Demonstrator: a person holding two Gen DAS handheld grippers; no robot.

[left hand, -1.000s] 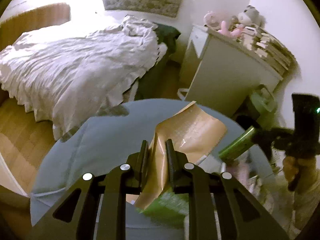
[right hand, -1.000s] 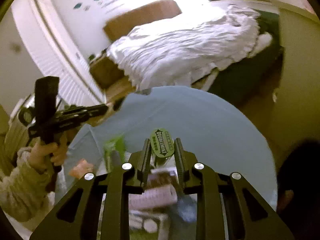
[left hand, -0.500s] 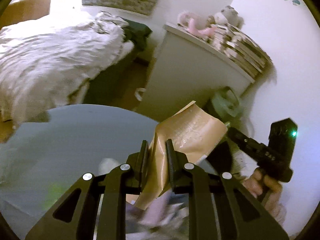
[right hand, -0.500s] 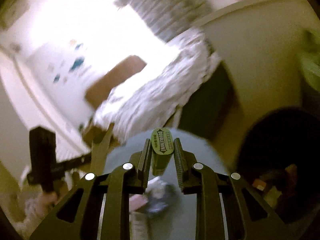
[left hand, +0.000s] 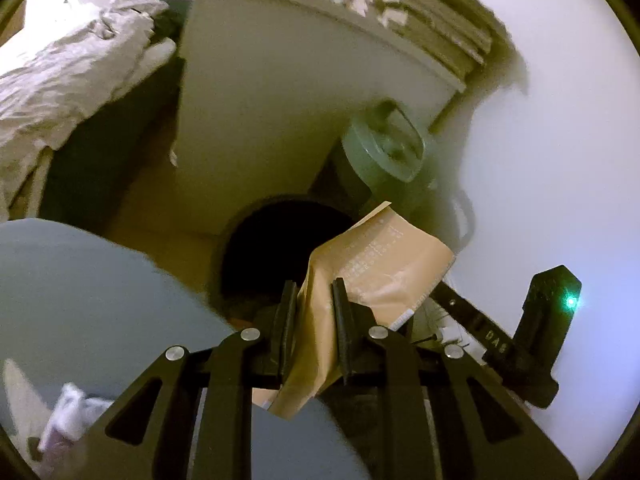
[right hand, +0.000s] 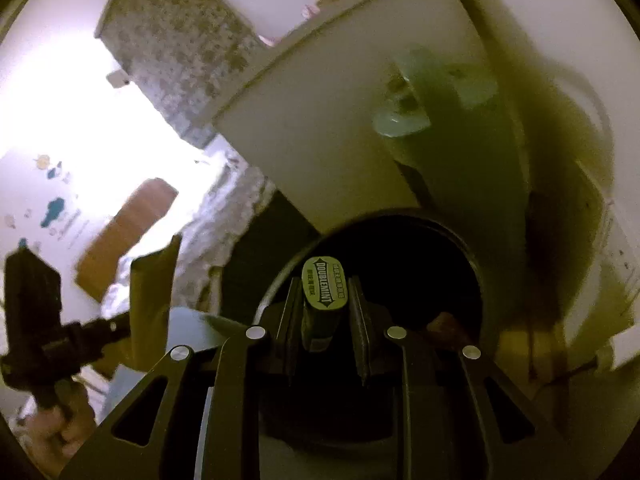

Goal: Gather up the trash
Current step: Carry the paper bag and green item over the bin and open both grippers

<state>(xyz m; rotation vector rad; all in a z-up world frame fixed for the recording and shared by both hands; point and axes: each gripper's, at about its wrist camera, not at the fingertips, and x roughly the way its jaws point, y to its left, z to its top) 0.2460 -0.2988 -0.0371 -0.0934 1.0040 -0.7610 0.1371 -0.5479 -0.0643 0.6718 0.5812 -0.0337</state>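
**Trash bin mouth lies just ahead of both loaded tools**

Trash bin (right hand: 472, 264), a dark round container on the floor beside a white cabinet (left hand: 280, 120), is where the coming move ends. We hold two pieces of trash, one in each tool.

Our right tool (right hand: 325, 312) is pinching a green Doublemint gum pack (right hand: 322, 284). The pack's long axis runs along the fingers, with its printed end pointing forward. In the right wrist view that end sits directly over the black opening, so we judge the right tool the nearer of the two, already lined up for a drop.

Our left tool (left hand: 314, 304) is pinching a tan paper pouch (left hand: 384, 264), which stands up from between the fingers and leans to the right. In the left wrist view the bin's mouth (left hand: 272, 248) lies ahead and slightly left of the pouch, past the rounded edge of the blue-grey desk (left hand: 80, 280). We judge the left tool needs to travel a little further forward.

The right wrist view shows the bin's rim nearly whole and the pouch edge-on at far left. The left wrist view shows only part of the opening, but reveals the pouch's printed face and a green lidded container (left hand: 384, 152) behind the bin. Neither view shows what the bin holds.
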